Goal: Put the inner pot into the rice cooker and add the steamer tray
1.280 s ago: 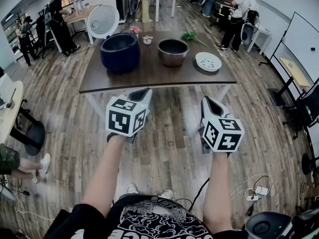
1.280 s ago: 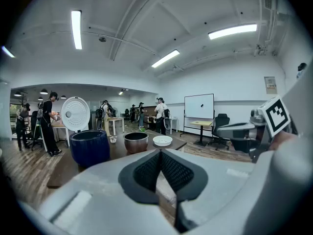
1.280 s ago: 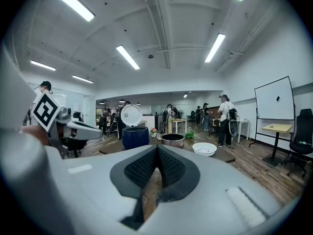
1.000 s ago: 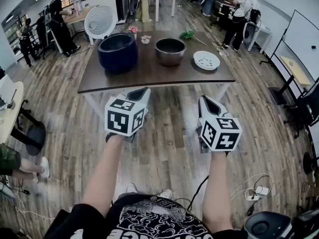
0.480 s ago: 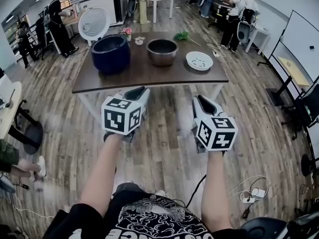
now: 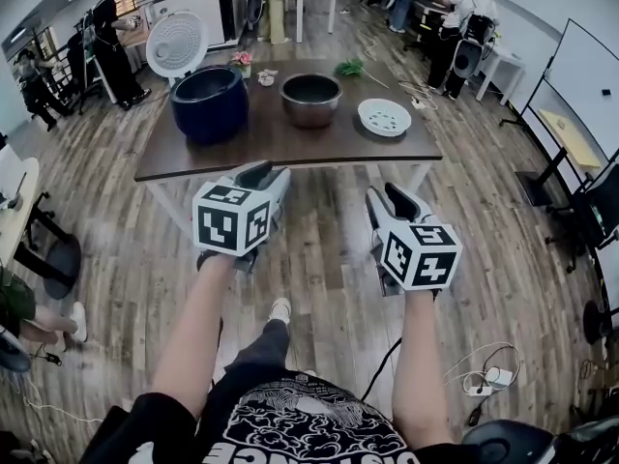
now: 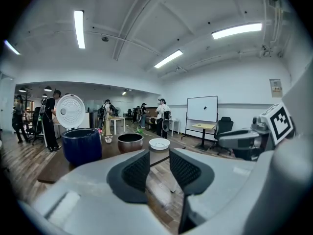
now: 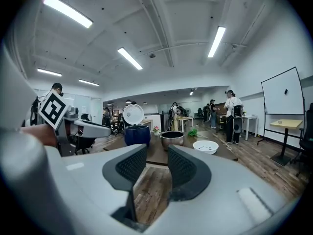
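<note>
Three task items line the brown table (image 6: 290, 148) ahead. At the left stands the dark blue rice cooker (image 6: 208, 102), its white lid (image 6: 176, 44) raised behind it. In the middle is the metal inner pot (image 6: 310, 100), still outside the cooker. At the right the white steamer tray (image 6: 384, 117) lies flat, apart from the pot. A pink flower (image 6: 242, 58) and a green sprig (image 6: 348, 68) sit at the table's far edge.

Nearer the person, over the wooden floor (image 6: 319, 269) and short of the table, the left gripper (image 7: 159, 166) has its jaws slightly apart with nothing between the pads; they have just been opening. The right gripper (image 8: 156, 166) beside it is likewise parted and empty, its jaws also just opening. Both point toward the table and touch none of the items.
</note>
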A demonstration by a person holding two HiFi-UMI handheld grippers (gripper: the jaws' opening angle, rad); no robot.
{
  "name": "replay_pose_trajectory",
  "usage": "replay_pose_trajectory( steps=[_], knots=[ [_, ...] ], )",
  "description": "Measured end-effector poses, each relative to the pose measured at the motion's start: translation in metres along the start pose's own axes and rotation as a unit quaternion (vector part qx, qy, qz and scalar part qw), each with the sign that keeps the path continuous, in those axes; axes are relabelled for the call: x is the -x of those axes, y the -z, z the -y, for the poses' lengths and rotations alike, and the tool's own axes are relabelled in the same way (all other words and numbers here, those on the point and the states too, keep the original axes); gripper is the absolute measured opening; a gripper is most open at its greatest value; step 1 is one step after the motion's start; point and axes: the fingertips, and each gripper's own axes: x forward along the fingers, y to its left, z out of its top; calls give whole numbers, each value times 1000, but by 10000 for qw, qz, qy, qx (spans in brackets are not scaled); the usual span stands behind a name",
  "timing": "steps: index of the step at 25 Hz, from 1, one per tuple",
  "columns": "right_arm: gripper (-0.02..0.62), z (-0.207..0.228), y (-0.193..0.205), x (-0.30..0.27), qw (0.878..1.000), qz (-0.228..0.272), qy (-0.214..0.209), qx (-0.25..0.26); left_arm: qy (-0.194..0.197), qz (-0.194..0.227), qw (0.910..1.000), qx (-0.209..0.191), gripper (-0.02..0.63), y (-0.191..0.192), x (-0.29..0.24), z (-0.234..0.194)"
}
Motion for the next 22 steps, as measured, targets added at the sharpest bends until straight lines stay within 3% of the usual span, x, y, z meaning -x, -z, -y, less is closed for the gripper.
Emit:
replay_pose_trajectory(
  steps=[7, 22],
  knots=[
    [204, 5, -10, -37, 9999, 71, -51, -86, -14, -41, 10000, 80, 172, -5, -27, -28],
    [278, 31, -27, -160, 9999, -141, -43, -56, 70, -97, 9994, 316, 273, -22, -119, -117]
  ],
)
